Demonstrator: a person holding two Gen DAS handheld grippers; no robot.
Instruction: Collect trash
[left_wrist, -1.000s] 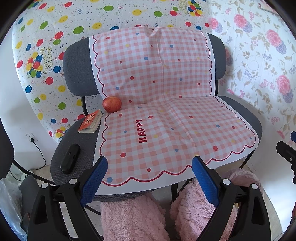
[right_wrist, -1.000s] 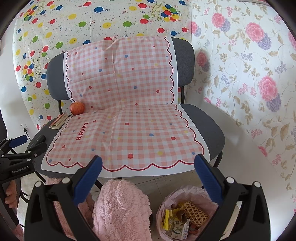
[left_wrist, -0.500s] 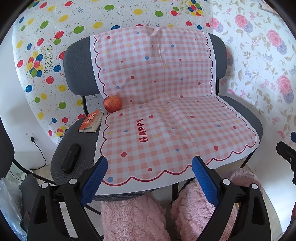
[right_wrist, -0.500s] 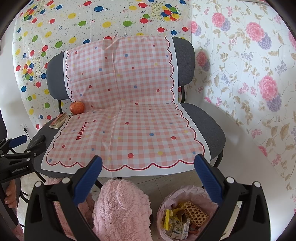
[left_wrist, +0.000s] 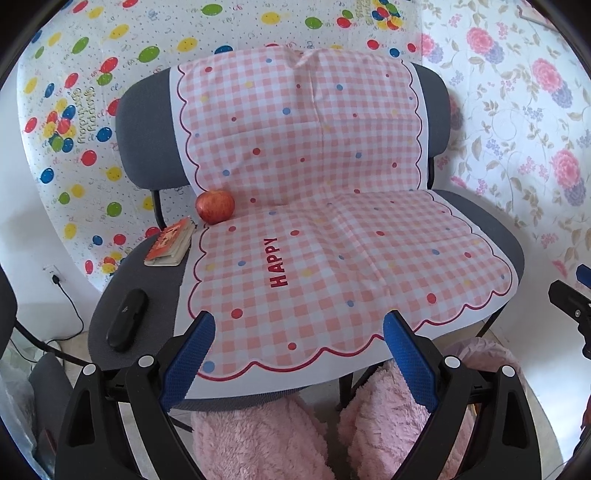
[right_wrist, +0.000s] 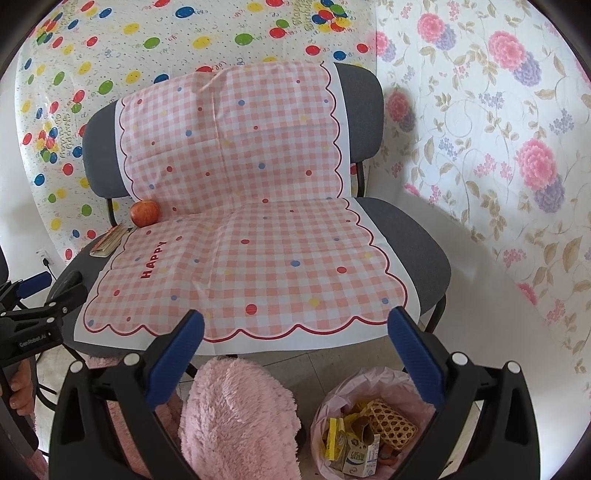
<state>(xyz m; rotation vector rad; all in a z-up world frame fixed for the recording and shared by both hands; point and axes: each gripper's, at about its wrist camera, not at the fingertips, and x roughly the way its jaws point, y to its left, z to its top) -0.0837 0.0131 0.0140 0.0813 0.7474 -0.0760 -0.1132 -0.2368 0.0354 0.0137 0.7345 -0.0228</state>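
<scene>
— So what did the room look like?

— Two grey chairs (left_wrist: 491, 236) stood side by side under a pink checked cloth (left_wrist: 332, 236) printed HAPPY, with balloon and flower sheets behind. An apple (left_wrist: 215, 206) sat at the cloth's edge, a small book (left_wrist: 170, 248) just beside it, and a black case (left_wrist: 127, 319) nearer the seat's front.

— And the grippers?

— The left hand-held gripper (left_wrist: 299, 354) was spread wide with nothing between its blue fingers; the right hand-held gripper (right_wrist: 295, 350) likewise.

— Where was the trash?

— Only the right view showed it: a pink-lined bin (right_wrist: 334, 397) on the floor below the seat, holding cartons and wrappers (right_wrist: 360, 439), beside a fluffy pink slipper (right_wrist: 236, 417). The left view showed just the liner's edge, but alone showed the black case clearly.
</scene>
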